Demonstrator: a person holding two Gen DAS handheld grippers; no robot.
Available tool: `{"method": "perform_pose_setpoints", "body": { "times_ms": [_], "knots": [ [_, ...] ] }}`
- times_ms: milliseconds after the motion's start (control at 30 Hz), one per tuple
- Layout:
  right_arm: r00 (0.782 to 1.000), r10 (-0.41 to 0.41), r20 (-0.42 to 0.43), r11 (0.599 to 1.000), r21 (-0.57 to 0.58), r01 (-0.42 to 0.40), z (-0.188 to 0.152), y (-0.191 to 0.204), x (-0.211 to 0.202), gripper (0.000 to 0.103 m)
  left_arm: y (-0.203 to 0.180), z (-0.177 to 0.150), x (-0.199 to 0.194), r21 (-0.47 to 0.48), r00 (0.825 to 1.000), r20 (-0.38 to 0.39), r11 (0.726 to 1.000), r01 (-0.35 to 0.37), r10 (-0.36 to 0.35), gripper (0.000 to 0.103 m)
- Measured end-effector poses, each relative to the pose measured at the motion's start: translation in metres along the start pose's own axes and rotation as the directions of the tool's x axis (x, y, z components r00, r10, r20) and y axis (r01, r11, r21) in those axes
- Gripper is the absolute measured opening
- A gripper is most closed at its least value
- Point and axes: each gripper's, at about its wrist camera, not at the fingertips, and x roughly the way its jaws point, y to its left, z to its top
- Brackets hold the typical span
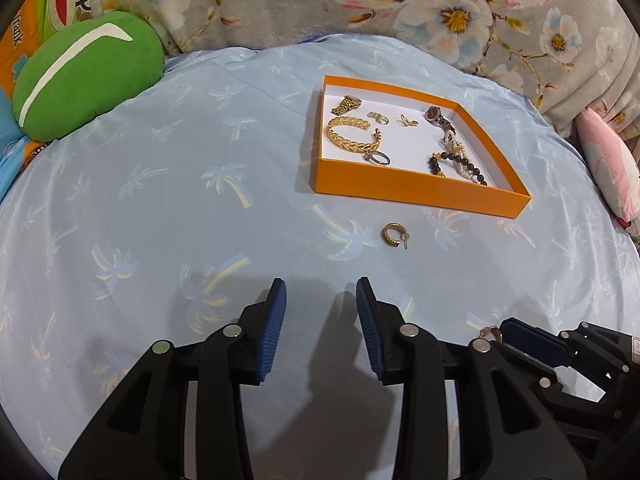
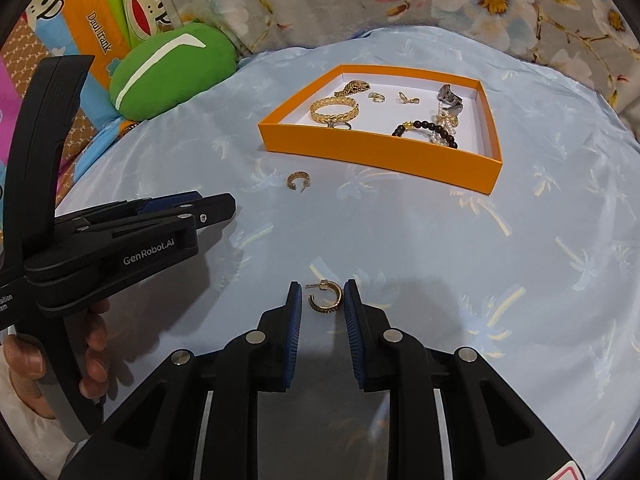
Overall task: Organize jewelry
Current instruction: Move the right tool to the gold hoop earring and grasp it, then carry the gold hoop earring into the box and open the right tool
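Observation:
An orange box (image 1: 420,190) (image 2: 376,148) with a white floor lies on the blue bedsheet and holds a gold chain bracelet (image 1: 352,136), a bead bracelet (image 1: 460,162), a watch (image 1: 438,116) and several rings. One gold hoop earring (image 1: 394,235) (image 2: 298,181) lies on the sheet in front of the box. A second gold hoop earring (image 2: 326,298) lies between the tips of my right gripper (image 2: 322,300), whose jaws stand open around it; whether the right pad touches it is unclear. My left gripper (image 1: 320,300) is open and empty over the sheet.
A green cushion (image 1: 88,76) lies at the back left. A floral blanket (image 1: 440,12) runs along the back, a pink pillow (image 1: 612,168) sits at the right. The left gripper (image 2: 120,240) and the hand holding it show at the left of the right wrist view.

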Motion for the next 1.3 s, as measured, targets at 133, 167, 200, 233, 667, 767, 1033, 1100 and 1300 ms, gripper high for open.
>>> {"method": "perform_pose_setpoints", "body": {
  "times_ms": [133, 167, 200, 233, 667, 767, 1033, 1100, 1300],
  "knots": [
    [1.0, -0.009, 0.0, 1.0, 0.003, 0.009, 0.0, 0.0, 0.0, 0.017, -0.002, 0.0, 0.001, 0.009, 1.0, -0.003, 1.0, 0.0, 0.0, 0.035],
    [1.0, -0.007, 0.0, 1.0, 0.005, 0.007, 0.001, 0.0, 0.0, 0.016, -0.002, 0.0, 0.001, 0.01, 1.0, -0.004, 1.0, 0.002, -0.002, 0.035],
    [1.0, -0.006, 0.001, 1.0, 0.005, 0.006, 0.001, 0.0, 0.0, 0.016, -0.002, 0.001, 0.002, 0.012, 1.0, -0.005, 1.0, 0.002, -0.002, 0.035],
    [1.0, -0.007, 0.002, 1.0, 0.005, 0.007, 0.001, 0.0, 0.0, 0.016, -0.003, 0.001, 0.002, 0.014, 1.0, -0.006, 1.0, 0.004, -0.004, 0.035],
    [0.999, -0.025, 0.031, 0.997, 0.079, 0.023, 0.001, -0.026, -0.009, 0.016, -0.038, 0.03, 0.032, 0.036, 0.999, -0.026, 0.999, 0.037, -0.036, 0.036],
    [1.0, -0.012, 0.028, 0.994, 0.105, 0.009, 0.001, -0.031, -0.008, 0.016, -0.043, 0.034, 0.038, 0.044, 0.999, -0.021, 0.999, 0.028, -0.027, 0.035],
    [1.0, -0.006, 0.028, 0.993, 0.122, 0.003, 0.002, -0.033, -0.007, 0.016, -0.048, 0.032, 0.039, 0.074, 1.0, -0.011, 0.997, 0.024, -0.023, 0.018],
    [1.0, -0.007, 0.027, 0.992, 0.124, 0.003, 0.002, -0.033, -0.007, 0.016, -0.049, 0.031, 0.038, 0.079, 1.0, -0.011, 0.997, 0.027, -0.026, 0.018],
    [0.999, -0.007, 0.033, 0.991, 0.132, 0.003, 0.001, -0.035, -0.008, 0.016, -0.049, 0.029, 0.036, 0.07, 0.999, -0.011, 0.997, 0.038, -0.037, 0.017]
  ]
}}
